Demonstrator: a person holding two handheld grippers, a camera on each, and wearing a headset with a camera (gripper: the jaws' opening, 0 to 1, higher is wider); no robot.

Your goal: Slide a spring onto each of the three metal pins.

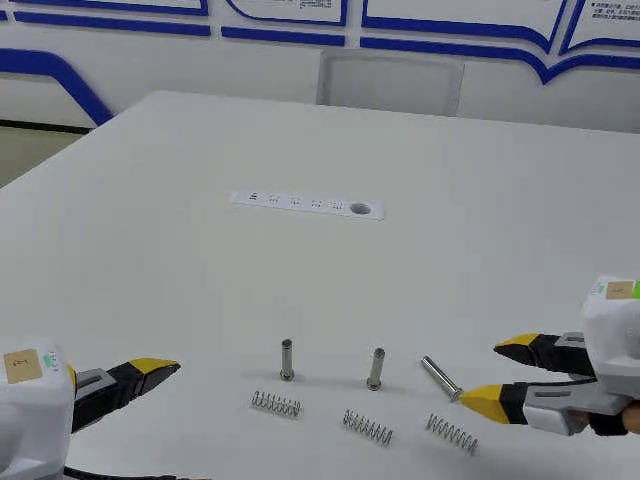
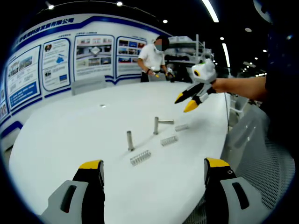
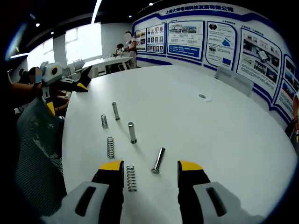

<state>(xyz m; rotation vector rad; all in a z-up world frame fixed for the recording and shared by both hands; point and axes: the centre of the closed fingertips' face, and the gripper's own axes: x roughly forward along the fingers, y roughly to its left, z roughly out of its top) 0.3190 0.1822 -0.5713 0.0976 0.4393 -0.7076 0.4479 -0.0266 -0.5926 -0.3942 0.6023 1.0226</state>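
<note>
Threading has not yet begun: no spring is on a pin.

Head view: the right gripper (image 1: 502,374) hangs with jaws wide and empty. The fallen pin (image 1: 440,378) lies on the white table (image 1: 200,250) just off its lower jaw tip. Farther from those jaws, the middle pin (image 1: 376,369) and the far pin (image 1: 287,360) stand upright. Three springs lie in a row on the person's side of the pins: the near spring (image 1: 451,433) close by the right jaws, then the middle spring (image 1: 367,427) and the far spring (image 1: 276,403).

Left gripper view: the left gripper (image 2: 154,163) holds its jaws wide with nothing between them. The far spring lies ahead of the gap and the far pin just past it, both well clear of the tips.

Right gripper view: the jaws are open and empty. The fallen pin lies ahead of the gap, nearer the jaw on the view's right. The near spring lies just beside the tip of the other jaw.

Risks, as judged: the fallen pin is round and may roll away if one jaw touches it first. A closing jaw could sweep the near spring aside. Both upright pins look narrow-footed, so a brush from a jaw, or a spring pushed on off-axis, could topple them. Too hard a pinch may buckle a spring or shoot it across the table.
</note>
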